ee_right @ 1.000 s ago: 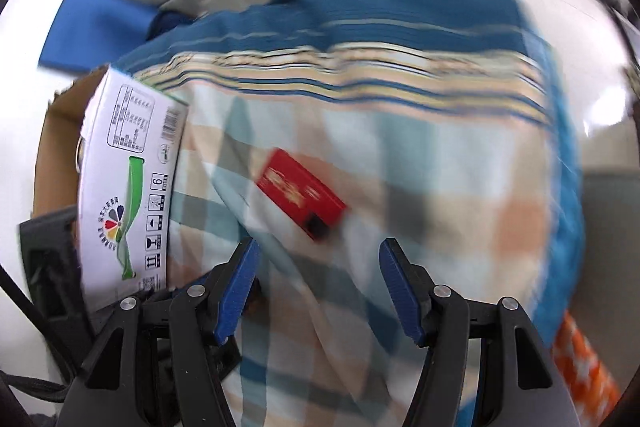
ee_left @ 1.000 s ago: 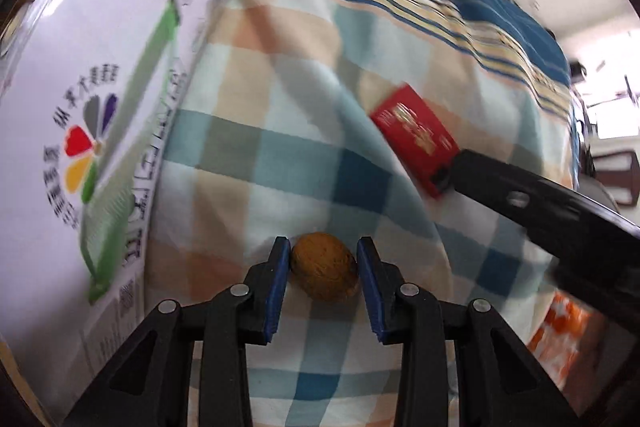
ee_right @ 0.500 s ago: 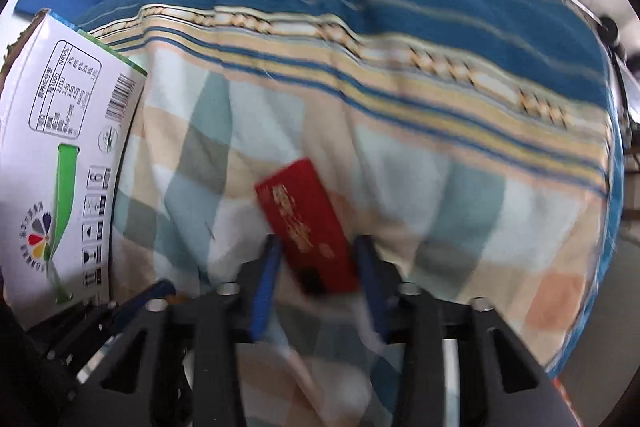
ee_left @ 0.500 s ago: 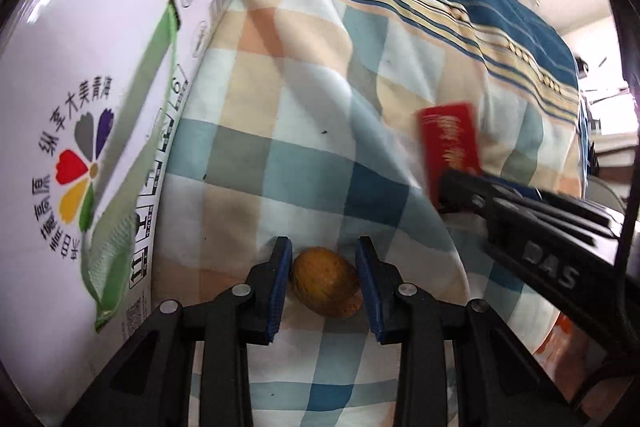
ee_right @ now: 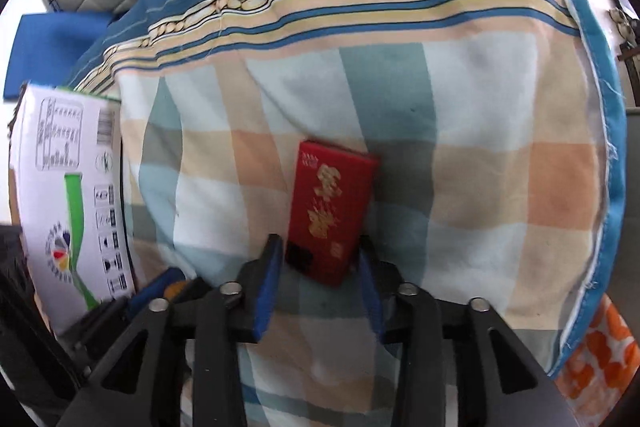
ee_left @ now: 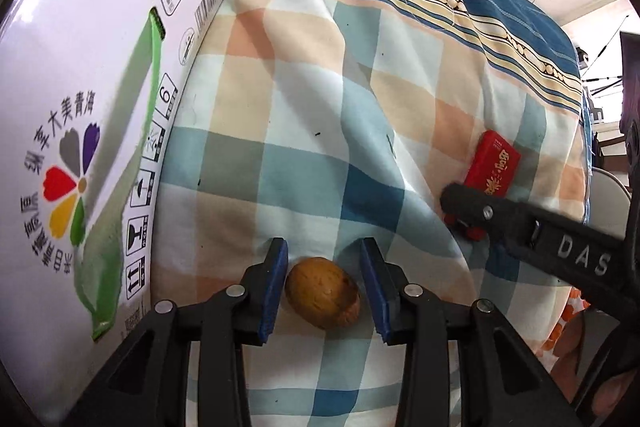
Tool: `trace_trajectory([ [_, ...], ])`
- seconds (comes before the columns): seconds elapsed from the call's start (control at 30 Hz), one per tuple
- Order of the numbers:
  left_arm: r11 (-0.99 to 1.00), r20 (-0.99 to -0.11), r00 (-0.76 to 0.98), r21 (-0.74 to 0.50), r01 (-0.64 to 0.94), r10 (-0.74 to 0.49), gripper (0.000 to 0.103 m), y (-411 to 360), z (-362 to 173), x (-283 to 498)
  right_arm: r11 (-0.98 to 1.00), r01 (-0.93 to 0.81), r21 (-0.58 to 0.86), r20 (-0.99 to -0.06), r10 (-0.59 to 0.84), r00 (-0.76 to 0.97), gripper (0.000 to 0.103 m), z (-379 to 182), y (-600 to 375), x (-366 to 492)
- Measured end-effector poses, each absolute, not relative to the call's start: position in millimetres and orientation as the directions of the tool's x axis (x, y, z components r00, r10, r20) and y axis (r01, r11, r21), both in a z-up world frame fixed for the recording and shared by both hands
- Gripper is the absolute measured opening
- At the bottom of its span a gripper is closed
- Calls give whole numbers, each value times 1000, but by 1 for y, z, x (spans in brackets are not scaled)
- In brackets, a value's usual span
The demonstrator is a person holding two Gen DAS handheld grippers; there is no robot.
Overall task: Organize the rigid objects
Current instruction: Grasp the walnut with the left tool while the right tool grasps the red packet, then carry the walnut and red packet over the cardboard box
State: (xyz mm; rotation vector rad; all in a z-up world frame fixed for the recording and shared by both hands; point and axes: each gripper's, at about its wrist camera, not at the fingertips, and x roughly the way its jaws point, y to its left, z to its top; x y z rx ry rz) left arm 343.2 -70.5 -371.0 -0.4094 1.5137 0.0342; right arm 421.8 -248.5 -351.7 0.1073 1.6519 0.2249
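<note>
A brown walnut (ee_left: 322, 291) lies on the checked cloth (ee_left: 320, 147) between the blue pads of my left gripper (ee_left: 323, 287); the jaws stand close beside it, with a small gap on each side. A flat red box with gold print (ee_right: 331, 217) lies on the cloth in the right wrist view. My right gripper (ee_right: 320, 267) has its jaws on either side of the box's near end, close to its edges. The red box (ee_left: 494, 165) and the right gripper's finger (ee_left: 520, 223) also show at the right in the left wrist view.
A large white carton with a green stripe and flower logo (ee_left: 80, 127) stands along the left of the cloth; it also shows in the right wrist view (ee_right: 68, 195). The cloth's blue border (ee_right: 612, 187) drops off at the right. An orange patterned fabric (ee_right: 592, 359) lies below that edge.
My right gripper has moved forward to the red box and narrowed its jaws around the near end. My left gripper has stayed around the walnut, shifting slightly.
</note>
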Motion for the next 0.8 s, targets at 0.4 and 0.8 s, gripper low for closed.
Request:
trace_trajectory([
  [0.4,912,-941,33,-335,-238,-337,27,-67,-365,332,989,-30,146,-982,141,-127,36,-342,-255,388],
  [0.8,925,-941,-43,-321,-205,-336,57,-70,-373,325,978,25,205,-963,207,-171,37,-348,-300,333],
])
